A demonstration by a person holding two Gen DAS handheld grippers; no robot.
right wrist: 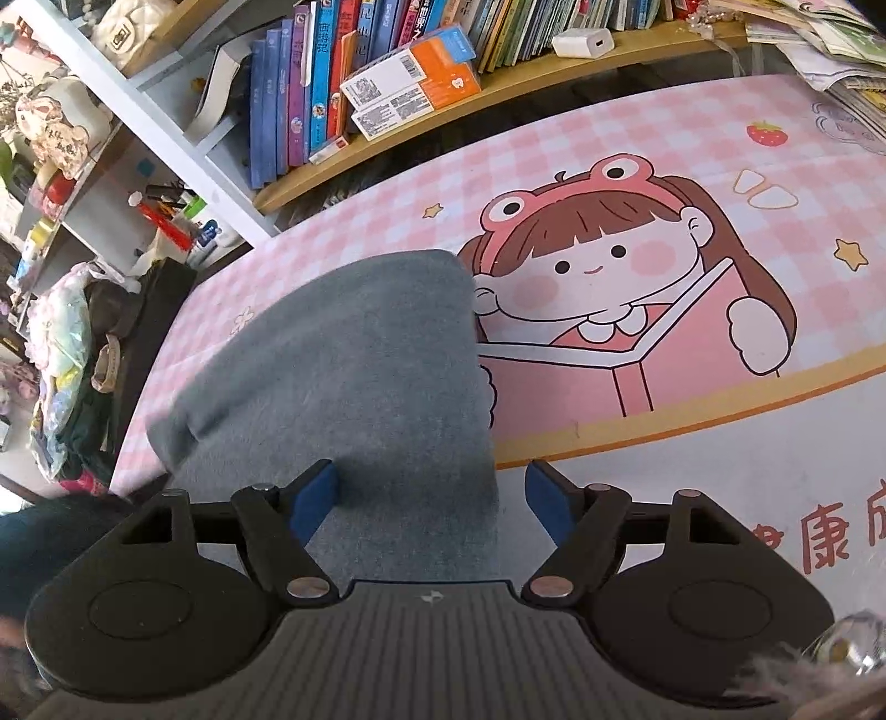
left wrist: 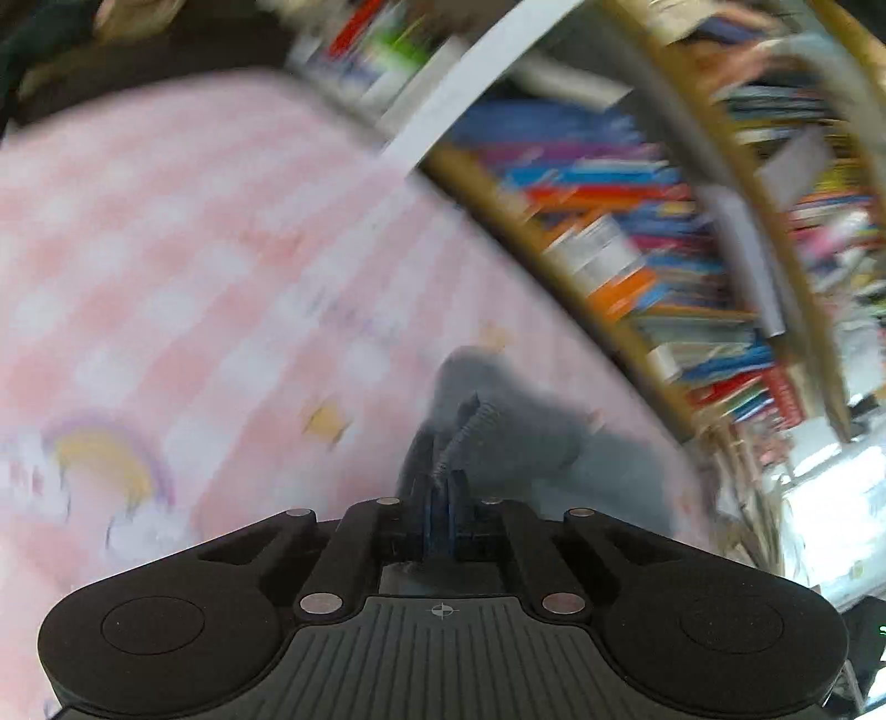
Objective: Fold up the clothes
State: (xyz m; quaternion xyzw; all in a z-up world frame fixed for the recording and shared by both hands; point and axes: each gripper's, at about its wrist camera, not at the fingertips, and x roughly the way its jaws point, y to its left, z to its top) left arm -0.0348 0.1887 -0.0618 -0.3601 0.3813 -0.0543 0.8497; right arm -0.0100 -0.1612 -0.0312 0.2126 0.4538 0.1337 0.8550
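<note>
A grey garment (right wrist: pixel 354 354) lies on the pink checked cartoon table mat (right wrist: pixel 637 160); one part is lifted or folded over at its left edge. My right gripper (right wrist: pixel 432 498) is open just above the garment's near end, its blue pads (right wrist: pixel 313 498) apart, one over the cloth and one beside its right edge. In the blurred left wrist view my left gripper (left wrist: pixel 446 498) is shut on a bunched piece of the grey garment (left wrist: pixel 498 426), held above the pink mat (left wrist: pixel 194 277).
Wooden shelves of books (right wrist: pixel 387 72) stand right behind the table's far edge, with a white shelf unit (right wrist: pixel 138 127) of small items to the left. Bags and clothes (right wrist: pixel 66 360) pile beside the table's left edge. Papers (right wrist: pixel 830 50) lie at the far right corner.
</note>
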